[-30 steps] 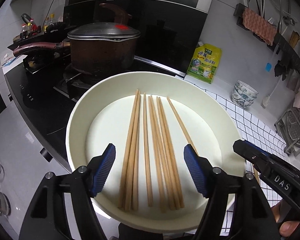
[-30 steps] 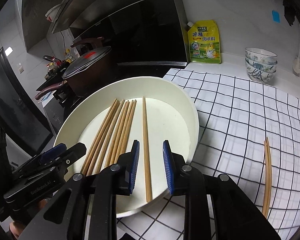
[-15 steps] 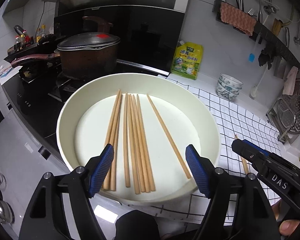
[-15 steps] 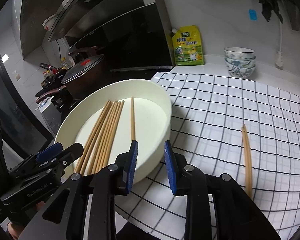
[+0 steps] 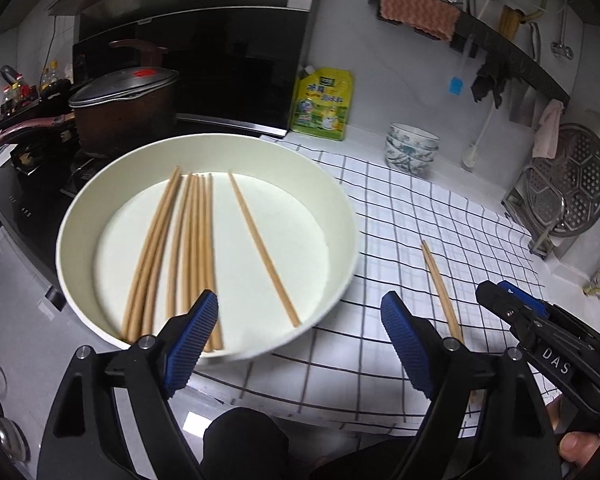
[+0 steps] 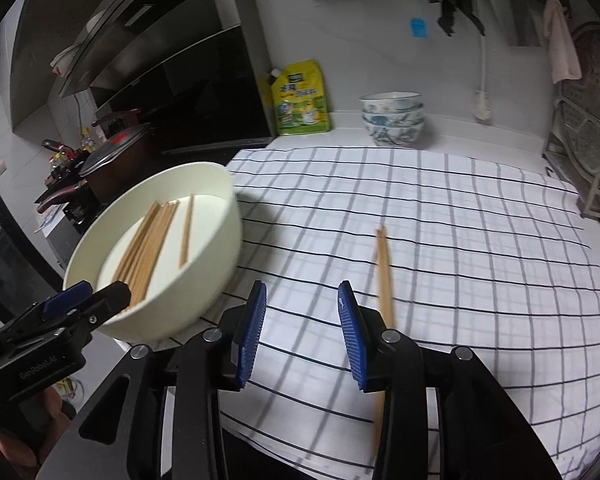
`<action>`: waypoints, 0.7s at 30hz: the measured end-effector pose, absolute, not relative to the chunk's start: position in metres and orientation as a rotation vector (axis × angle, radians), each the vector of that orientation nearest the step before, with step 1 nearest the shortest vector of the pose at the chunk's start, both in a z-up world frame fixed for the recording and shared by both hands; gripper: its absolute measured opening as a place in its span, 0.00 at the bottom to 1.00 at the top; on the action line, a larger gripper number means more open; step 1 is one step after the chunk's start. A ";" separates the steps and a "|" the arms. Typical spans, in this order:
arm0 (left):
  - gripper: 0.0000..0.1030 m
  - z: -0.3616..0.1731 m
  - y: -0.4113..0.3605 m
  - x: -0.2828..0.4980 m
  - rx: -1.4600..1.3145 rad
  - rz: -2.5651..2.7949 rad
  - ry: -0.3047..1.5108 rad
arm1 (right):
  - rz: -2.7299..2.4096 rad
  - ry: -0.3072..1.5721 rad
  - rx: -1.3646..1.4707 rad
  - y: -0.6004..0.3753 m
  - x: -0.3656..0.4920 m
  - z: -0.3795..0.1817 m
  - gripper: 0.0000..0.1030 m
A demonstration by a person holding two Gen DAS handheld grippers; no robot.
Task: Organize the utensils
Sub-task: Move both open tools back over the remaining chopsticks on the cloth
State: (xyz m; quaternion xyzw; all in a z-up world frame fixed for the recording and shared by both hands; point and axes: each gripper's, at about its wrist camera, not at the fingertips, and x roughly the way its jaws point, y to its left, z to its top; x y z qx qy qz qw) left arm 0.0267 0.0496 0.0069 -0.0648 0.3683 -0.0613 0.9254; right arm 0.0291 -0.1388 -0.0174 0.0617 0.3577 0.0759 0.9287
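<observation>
A wide white bowl point(image 5: 342, 208) point(image 6: 216, 216) stands at the left edge of a checked cloth and holds several wooden chopsticks point(image 5: 196, 248) point(image 6: 152, 236), one apart from the bunch. A pair of chopsticks point(image 5: 440, 284) point(image 6: 384, 276) lies on the cloth to the right of the bowl. My left gripper point(image 5: 300, 344) is open and empty, above the bowl's near right rim. My right gripper point(image 6: 302, 332) is open and empty over the cloth, just left of the loose pair. Each gripper shows in the other's view, the right point(image 5: 540, 336) and the left point(image 6: 76, 304).
A lidded pot point(image 5: 128, 108) sits on the black stove at the left. A yellow pouch point(image 5: 324, 104) and stacked patterned bowls point(image 5: 410, 150) stand by the back wall. A metal steamer rack point(image 5: 568, 188) leans at the right. The checked cloth point(image 6: 460, 220) covers the counter.
Both grippers have pulled back and swung right, away from the bowl toward the cloth. The right gripper's jaws have opened wider. The loose chopstick pair now lies close to the right gripper.
</observation>
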 end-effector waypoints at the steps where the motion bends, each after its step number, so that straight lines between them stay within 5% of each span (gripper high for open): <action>1: 0.80 0.006 0.045 0.026 -0.128 -0.132 0.756 | 0.146 0.735 0.126 -0.144 0.027 -0.019 0.38; 21: 0.84 -0.030 -0.022 0.010 -0.045 -0.180 0.817 | 0.019 0.866 0.053 -0.194 0.031 -0.083 0.38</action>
